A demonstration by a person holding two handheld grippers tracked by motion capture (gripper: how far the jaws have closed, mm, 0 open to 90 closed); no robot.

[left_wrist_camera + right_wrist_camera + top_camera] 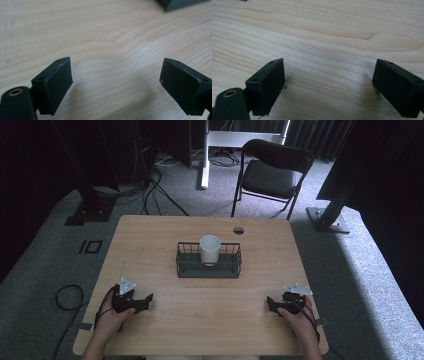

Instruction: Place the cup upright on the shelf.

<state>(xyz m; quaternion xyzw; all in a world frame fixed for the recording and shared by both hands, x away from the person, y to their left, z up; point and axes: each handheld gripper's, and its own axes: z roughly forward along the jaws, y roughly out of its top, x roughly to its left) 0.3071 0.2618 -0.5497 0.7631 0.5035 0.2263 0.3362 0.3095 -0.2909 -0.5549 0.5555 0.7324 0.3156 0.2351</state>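
A white paper cup stands upright in a dark wire basket at the middle of the wooden table. My left gripper rests low over the table near its front left, held by a hand, well short of the basket. In the left gripper view its jaws stand apart with bare wood between them, and a corner of the basket shows at the top right. My right gripper sits near the front right, also in a hand. Its jaws are apart over bare wood.
A round cable hole lies near the table's far edge behind the basket. A black folding chair stands beyond the table. Cables and dark stands lie on the carpet to the left and right.
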